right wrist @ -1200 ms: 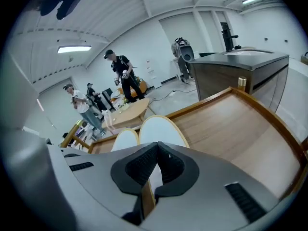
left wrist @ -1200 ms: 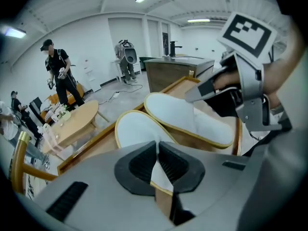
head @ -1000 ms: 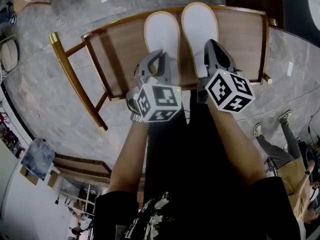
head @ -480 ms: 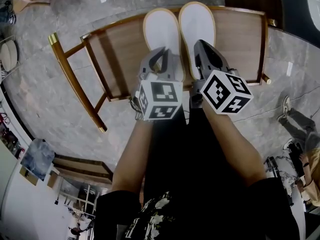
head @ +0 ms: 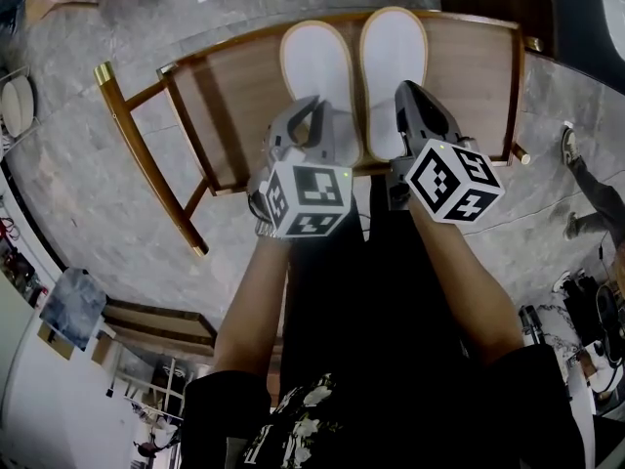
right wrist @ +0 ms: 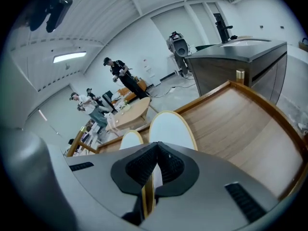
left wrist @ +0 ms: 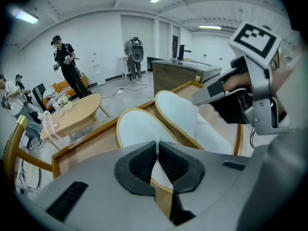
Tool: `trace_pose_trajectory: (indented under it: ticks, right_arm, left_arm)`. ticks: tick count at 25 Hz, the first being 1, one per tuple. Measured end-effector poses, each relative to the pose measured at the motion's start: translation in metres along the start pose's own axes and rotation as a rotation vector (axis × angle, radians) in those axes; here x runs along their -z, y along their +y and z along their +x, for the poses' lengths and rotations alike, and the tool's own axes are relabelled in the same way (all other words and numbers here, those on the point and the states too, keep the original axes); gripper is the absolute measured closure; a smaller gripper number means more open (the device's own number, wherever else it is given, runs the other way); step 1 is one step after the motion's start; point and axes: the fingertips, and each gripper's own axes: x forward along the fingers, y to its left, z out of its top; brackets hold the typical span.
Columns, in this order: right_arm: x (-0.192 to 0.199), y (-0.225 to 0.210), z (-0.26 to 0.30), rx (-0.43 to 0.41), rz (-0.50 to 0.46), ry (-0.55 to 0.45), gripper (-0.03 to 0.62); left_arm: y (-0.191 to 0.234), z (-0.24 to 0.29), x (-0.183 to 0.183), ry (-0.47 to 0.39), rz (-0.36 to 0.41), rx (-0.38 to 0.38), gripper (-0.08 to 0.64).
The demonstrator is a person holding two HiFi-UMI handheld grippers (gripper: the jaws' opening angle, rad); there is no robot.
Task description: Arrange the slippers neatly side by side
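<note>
Slippers: two white ones with tan edging lie lengthwise on the wooden table point(head: 229, 115), toes pointing away from the person. The left slipper point(head: 314, 66) and the right slipper point(head: 393, 55) lie just beside each other, close to parallel, with only a thin dark line between them. The right one's toe reaches slightly farther toward the table's far rim. Both heels are at the near edge, covered by the grippers in the head view.

The left gripper point(head: 311, 113) points down at the left slipper's heel. In its own view the left gripper point(left wrist: 157, 149) has its ribbed black pads pressed together on that slipper's point(left wrist: 137, 129) tan-edged heel rim, which shows as a thin strip between them. The right slipper point(left wrist: 175, 110) lies alongside, and the right gripper point(left wrist: 198, 98) reaches onto it from the right.

The right gripper point(head: 412, 94) points down at the right slipper's heel. In its own view the right gripper point(right wrist: 156, 154) likewise pinches the slipper's point(right wrist: 171, 128) rim, the tan strip clamped between the pads. The left slipper's point(right wrist: 131, 141) toe shows just to its left, and bare wood of the table point(right wrist: 240, 124) stretches to the right.

The table stands on a grey stone floor point(head: 88, 174). Farther off are an oval table point(left wrist: 72, 115), a dark counter point(left wrist: 180, 71) and several standing people point(left wrist: 65, 64).
</note>
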Motion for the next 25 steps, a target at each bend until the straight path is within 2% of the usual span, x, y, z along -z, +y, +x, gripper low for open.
trace_pose_trajectory:
  ticks: [10, 15, 17, 20, 21, 22, 23, 25]
  right_arm:
    - [0.020, 0.009, 0.001, -0.035, -0.065, 0.051, 0.592]
    - [0.023, 0.018, 0.004, -0.064, -0.088, 0.040, 0.592]
    - [0.021, 0.018, 0.005, -0.050, -0.140, 0.020, 0.592]
    - [0.015, 0.016, 0.005, -0.042, -0.215, -0.018, 0.591]
    - [0.012, 0.017, 0.003, -0.048, -0.242, -0.034, 0.584]
    - [0.010, 0.019, 0.002, -0.056, -0.271, -0.050, 0.550]
    - [0.007, 0.022, 0.000, -0.063, -0.301, -0.066, 0.508]
    - [-0.001, 0.028, -0.007, -0.067, -0.349, -0.100, 0.508]
  left_arm:
    - [-0.003, 0.001, 0.003, 0.010, -0.025, 0.009, 0.541]
    - [-0.006, 0.003, 0.003, 0.007, -0.029, 0.016, 0.541]
    - [-0.005, 0.004, 0.004, 0.007, -0.054, 0.023, 0.533]
    - [-0.007, 0.004, 0.006, 0.006, -0.105, 0.042, 0.471]
    - [-0.007, 0.004, 0.007, 0.005, -0.117, 0.047, 0.458]
    - [-0.006, 0.002, 0.008, 0.004, -0.122, 0.049, 0.453]
    - [-0.005, 0.001, 0.008, 0.003, -0.116, 0.046, 0.453]
    - [-0.002, -0.005, 0.006, -0.004, -0.075, 0.030, 0.453]
